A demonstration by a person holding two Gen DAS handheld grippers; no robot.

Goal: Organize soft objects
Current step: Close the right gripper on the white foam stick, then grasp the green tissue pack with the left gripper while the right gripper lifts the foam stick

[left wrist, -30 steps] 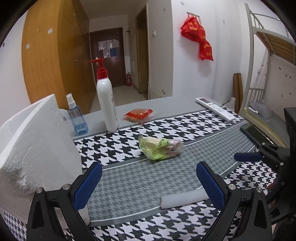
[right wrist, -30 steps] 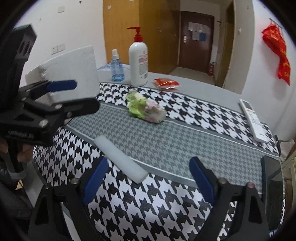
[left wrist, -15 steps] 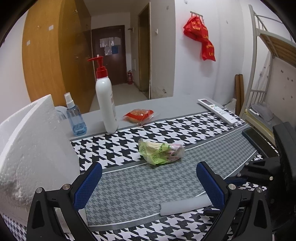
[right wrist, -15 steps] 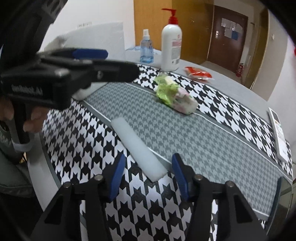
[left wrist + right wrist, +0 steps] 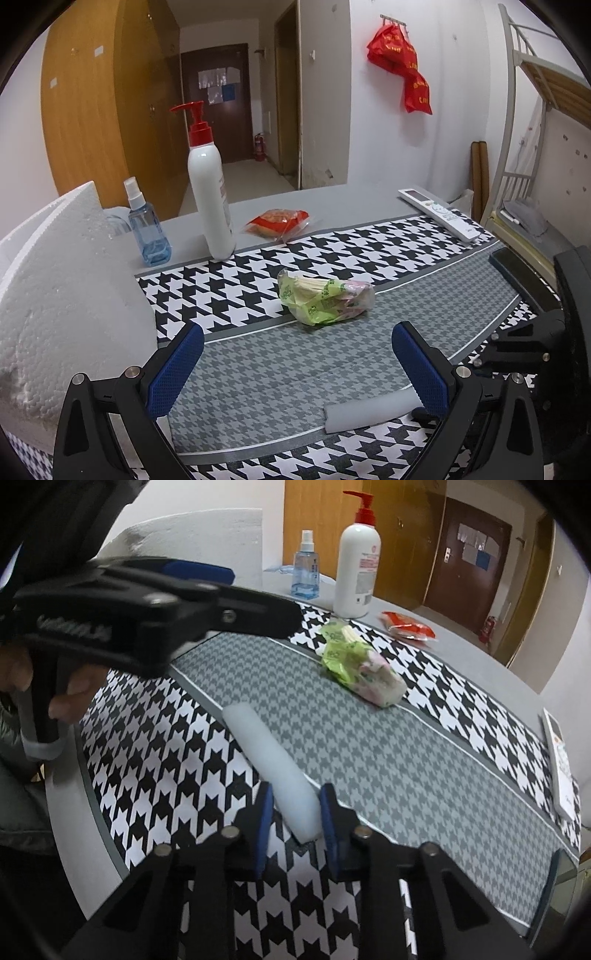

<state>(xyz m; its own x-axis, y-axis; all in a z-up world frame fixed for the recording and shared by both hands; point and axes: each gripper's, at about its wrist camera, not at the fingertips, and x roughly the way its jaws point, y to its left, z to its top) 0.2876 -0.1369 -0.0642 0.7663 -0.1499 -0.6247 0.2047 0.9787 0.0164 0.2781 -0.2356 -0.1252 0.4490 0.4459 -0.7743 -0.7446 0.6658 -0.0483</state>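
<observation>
A white foam strip [image 5: 273, 760] lies on the houndstooth cloth [image 5: 369, 746] near the table's front edge. My right gripper [image 5: 296, 812] has its near end between its jaws. The jaws are closing, and both blue pads [image 5: 265, 812] meet the strip's sides. In the left wrist view the strip [image 5: 369, 410] lies low right, partly behind a finger. My left gripper [image 5: 295, 354] hovers open over the grey band, nothing between its fingers. A green plastic packet [image 5: 325, 299] lies further back, mid-table.
A large white styrofoam block [image 5: 55, 295] stands at the left. Behind are a blue spray bottle [image 5: 147, 229], a white pump bottle [image 5: 208, 195] and a red snack packet [image 5: 277, 223]. A remote [image 5: 439, 214] and a dark flat device [image 5: 517, 266] lie at the right.
My right gripper's jaws have narrowed from wide apart onto the near end of the foam strip, and it has tilted and moved in closer. The left gripper has stayed open and still.
</observation>
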